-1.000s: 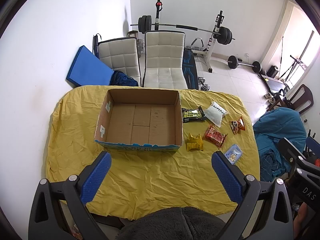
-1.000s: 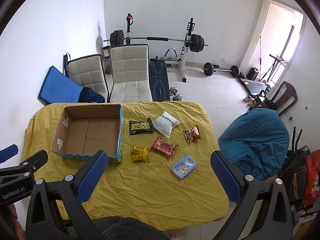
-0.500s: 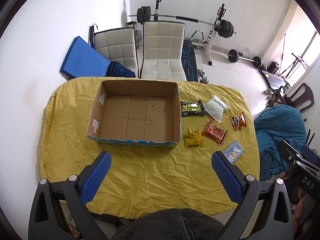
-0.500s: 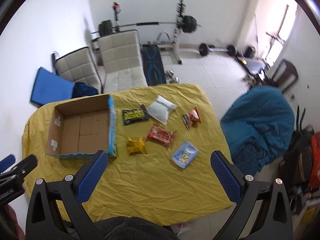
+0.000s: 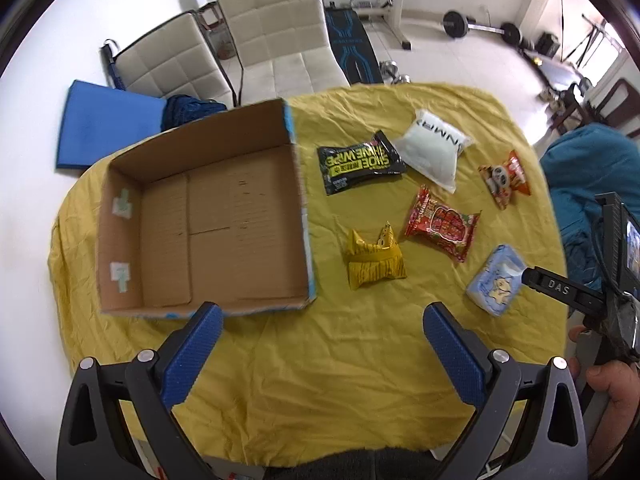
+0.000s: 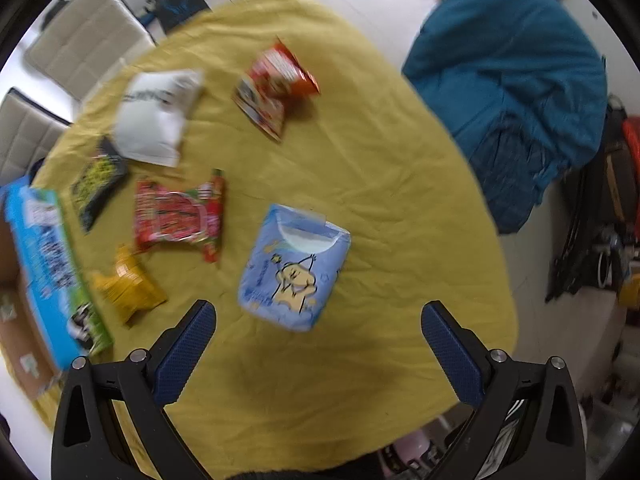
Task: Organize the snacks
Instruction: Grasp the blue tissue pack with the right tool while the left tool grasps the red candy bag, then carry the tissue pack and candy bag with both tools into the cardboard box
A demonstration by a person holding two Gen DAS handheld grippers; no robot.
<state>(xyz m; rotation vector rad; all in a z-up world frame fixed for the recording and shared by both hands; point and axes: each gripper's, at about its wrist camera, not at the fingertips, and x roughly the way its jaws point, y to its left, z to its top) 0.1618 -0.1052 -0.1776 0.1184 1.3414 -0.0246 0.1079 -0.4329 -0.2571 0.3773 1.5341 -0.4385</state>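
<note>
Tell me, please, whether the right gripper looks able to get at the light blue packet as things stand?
Probably yes: the right gripper is open, and the light blue packet lies flat just ahead of it on the yellow cloth, apart from the other packets.

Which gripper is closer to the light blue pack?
Right. The right gripper hangs open just above the light blue pack, which sits nearly between its fingers. The left gripper is open over bare cloth, with the pack off to its right.
</note>
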